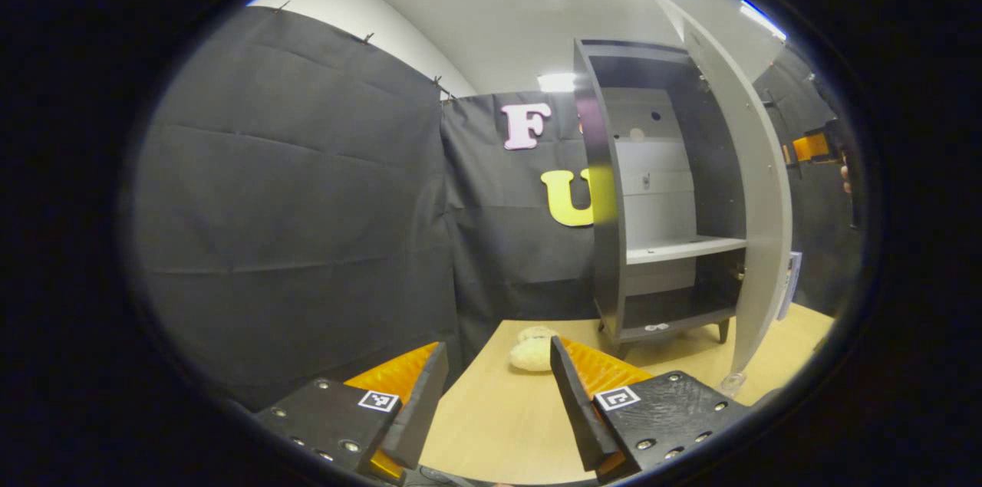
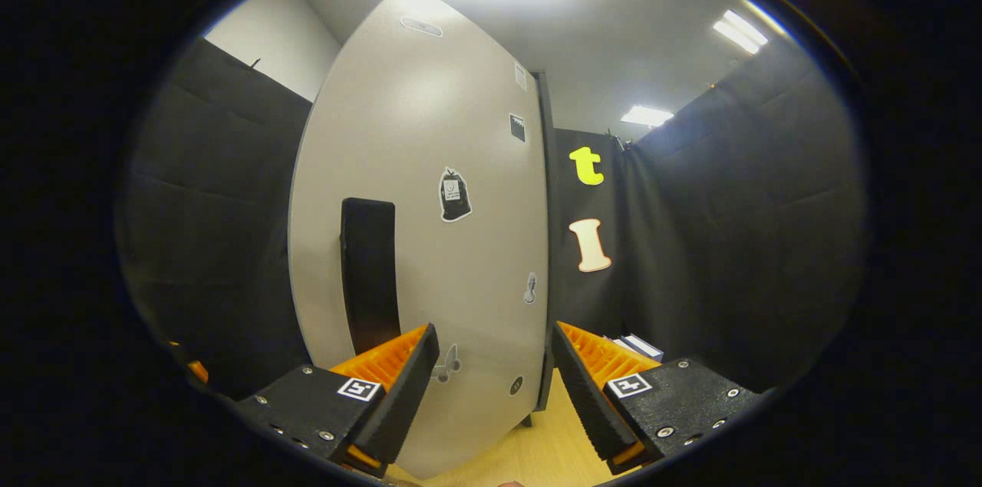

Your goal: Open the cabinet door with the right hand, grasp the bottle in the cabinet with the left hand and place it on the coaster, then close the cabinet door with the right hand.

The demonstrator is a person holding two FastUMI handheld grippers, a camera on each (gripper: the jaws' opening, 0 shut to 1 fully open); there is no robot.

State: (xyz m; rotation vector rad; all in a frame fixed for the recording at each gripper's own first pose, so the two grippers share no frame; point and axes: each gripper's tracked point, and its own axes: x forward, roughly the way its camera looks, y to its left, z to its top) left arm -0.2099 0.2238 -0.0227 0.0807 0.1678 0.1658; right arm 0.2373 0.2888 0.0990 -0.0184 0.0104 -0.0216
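The grey cabinet point(image 1: 614, 241) stands at the table's far end with its door point(image 1: 756, 226) swung wide open. Its middle shelf point(image 1: 683, 248) is bare, and a small white thing point(image 1: 656, 327) lies on the bottom board. A pale fluffy round thing point(image 1: 532, 353) lies on the table just ahead of my left gripper point(image 1: 499, 364), which is open and holds nothing. At the door's foot stands a small clear thing point(image 1: 733, 382) that I cannot identify. My right gripper point(image 2: 495, 353) is open and close to the door's outer face point(image 2: 430, 203), with the black handle point(image 2: 370, 280) just left of its left finger.
The light wooden table point(image 1: 491, 426) runs from my left gripper to the cabinet. Black cloth walls close in the booth on all sides. Beyond the door's edge the other gripper point(image 1: 812, 147) shows with a hand point(image 1: 845, 180) behind it. Some white boxes point(image 2: 637, 347) lie right of the door.
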